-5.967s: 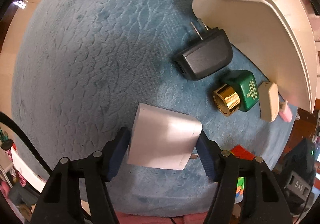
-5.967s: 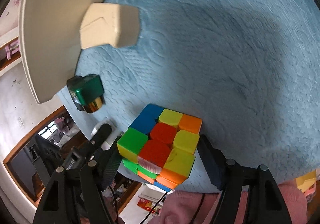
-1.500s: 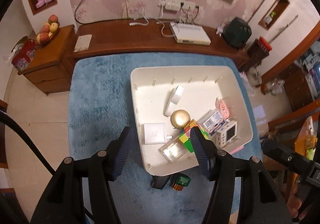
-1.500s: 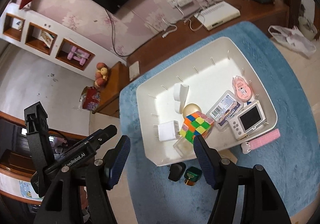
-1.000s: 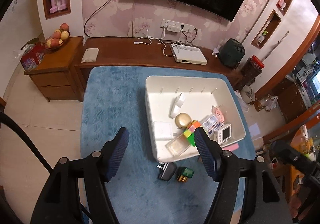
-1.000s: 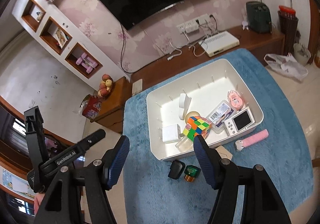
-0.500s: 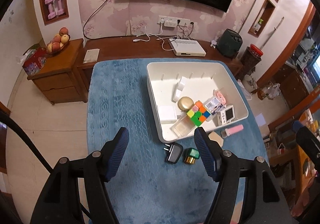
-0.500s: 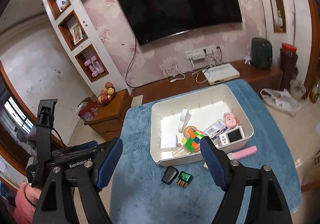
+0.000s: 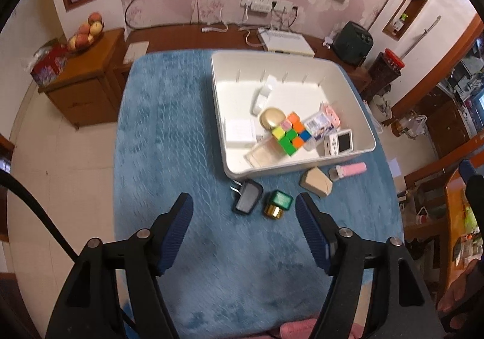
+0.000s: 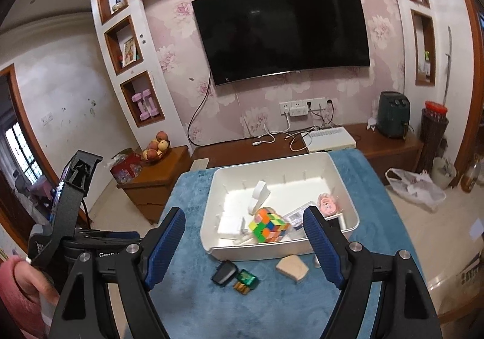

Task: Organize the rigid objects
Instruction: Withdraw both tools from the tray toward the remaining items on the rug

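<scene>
A white bin stands on a blue cloth-covered table. In it lie a colour cube, a white charger and several small items. On the cloth in front of the bin lie a black charger, a green bottle with a gold cap, a beige block and a pink stick. My left gripper hangs high over the black charger, its jaws opening with nothing between them. My right gripper is open and empty, well back from the bin.
Behind the table runs a wooden bench with a white router and cables under a wall television. A wooden cabinet with a fruit bowl stands at the left. Tiled floor surrounds the table; a white bag lies at the right.
Six seconds ago my left gripper gripped the white charger and my right the cube; both now lie in the bin. Since then both grippers have drawn back, and the right view has tilted up.
</scene>
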`<state>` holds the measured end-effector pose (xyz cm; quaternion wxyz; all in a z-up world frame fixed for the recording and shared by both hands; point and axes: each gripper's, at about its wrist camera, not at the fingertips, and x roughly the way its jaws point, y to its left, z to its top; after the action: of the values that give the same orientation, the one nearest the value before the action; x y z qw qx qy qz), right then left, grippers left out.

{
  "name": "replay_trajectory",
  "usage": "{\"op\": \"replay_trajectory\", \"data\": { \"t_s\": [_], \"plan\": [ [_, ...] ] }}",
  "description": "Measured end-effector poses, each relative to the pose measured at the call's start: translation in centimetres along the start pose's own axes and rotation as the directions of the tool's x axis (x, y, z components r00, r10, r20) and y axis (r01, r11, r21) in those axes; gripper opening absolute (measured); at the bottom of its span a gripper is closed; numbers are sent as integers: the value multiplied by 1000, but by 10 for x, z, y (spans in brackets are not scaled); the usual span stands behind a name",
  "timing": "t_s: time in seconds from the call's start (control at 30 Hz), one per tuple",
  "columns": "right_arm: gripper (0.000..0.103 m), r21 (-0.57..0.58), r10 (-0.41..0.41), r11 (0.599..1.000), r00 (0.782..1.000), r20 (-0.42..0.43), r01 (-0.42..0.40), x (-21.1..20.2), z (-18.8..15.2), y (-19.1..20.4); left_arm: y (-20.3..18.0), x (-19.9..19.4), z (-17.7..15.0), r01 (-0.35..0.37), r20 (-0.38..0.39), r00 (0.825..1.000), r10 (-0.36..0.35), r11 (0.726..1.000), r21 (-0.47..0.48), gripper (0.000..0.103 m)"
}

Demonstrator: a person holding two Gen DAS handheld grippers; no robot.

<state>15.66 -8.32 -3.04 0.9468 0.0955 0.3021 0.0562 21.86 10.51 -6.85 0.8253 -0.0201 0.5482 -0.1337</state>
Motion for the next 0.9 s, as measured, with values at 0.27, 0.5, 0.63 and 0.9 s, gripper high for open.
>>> {"op": "replay_trajectory", "data": {
  "t_s": [0.27,0.5,0.63,0.9],
  "plan": [
    [81,-76,27,997,1000,1,-26,-1,-6,-38,-25,22,-12,-60,-88,995,53,995,-77,80],
    [81,-123,67,990,997,-29,-70,5,-5,-76,-41,44,-18,-96,-152,986,69,978,-183,82],
    [81,-158,87,983,995,-54,-95,13,-5,-97,-46,60,-18,-121,-179,981,79,964,-237,82],
    [81,-233,114,964,990,-84,-131,34,-6,-125,-53,92,-16,-168,-232,968,93,929,-330,82]
  ]
}}
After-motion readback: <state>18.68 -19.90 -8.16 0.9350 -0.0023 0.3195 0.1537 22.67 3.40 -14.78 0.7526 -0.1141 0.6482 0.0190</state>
